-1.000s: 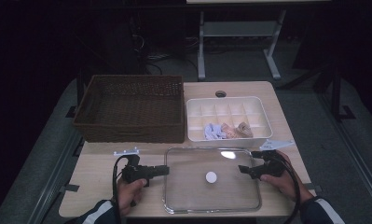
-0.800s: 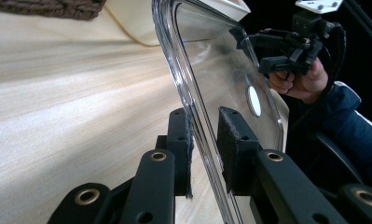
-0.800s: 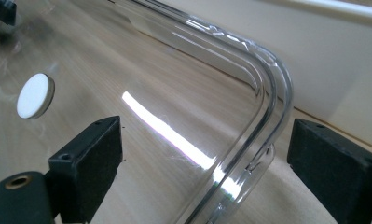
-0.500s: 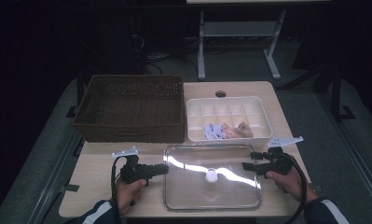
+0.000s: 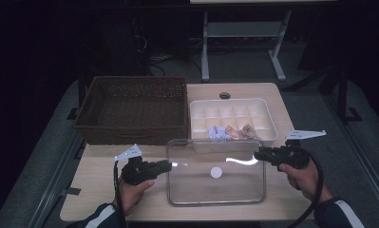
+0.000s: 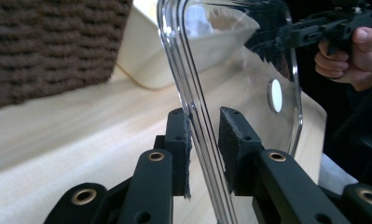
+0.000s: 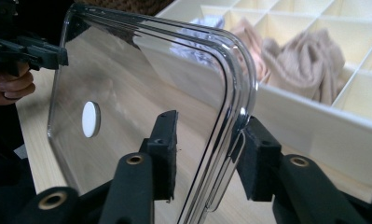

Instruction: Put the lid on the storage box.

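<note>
Clear lid gripped at opposite edges — left gripper clamped, right gripper just closing onto its rim — keeping it level for the compartment tray.

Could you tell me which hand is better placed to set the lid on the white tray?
Right, probably. The right claw, whose jaws have just been closing around the rim of the lid, sits beside the tray; the left claw grips the far edge, nearer the basket.
</note>
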The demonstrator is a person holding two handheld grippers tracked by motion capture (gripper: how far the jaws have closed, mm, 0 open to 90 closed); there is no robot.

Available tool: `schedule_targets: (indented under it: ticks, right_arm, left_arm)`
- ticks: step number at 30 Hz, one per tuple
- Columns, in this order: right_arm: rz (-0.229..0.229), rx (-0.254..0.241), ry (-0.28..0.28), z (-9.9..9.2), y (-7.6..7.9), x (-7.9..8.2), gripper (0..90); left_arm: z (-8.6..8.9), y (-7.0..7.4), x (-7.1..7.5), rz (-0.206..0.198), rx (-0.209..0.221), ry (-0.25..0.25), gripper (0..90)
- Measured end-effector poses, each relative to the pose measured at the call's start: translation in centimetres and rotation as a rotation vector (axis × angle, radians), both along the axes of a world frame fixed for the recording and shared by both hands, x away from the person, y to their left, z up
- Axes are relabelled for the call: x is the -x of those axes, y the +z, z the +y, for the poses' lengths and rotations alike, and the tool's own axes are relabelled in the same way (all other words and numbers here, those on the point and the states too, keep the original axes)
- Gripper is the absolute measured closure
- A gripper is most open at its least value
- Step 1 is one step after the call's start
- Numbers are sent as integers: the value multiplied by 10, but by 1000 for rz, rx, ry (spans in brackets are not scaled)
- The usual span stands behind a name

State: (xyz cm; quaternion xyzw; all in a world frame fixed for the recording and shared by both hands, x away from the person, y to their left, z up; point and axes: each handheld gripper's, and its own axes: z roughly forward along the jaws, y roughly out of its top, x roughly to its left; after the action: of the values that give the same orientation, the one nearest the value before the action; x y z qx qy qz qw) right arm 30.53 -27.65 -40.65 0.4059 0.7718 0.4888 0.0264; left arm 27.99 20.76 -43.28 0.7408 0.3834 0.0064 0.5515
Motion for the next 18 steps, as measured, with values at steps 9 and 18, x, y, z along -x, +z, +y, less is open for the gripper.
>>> schedule_targets:
  ticks: [9, 18]
  right_arm:
    - [-55, -21, -11, -5, 26, -3, 687]
    - [-84, -34, -25, -10, 35, -4, 691]
  left_arm:
    - [0, 15, -6, -43, 63, 25, 807]
    - [-6, 21, -11, -68, 61, 20, 808]
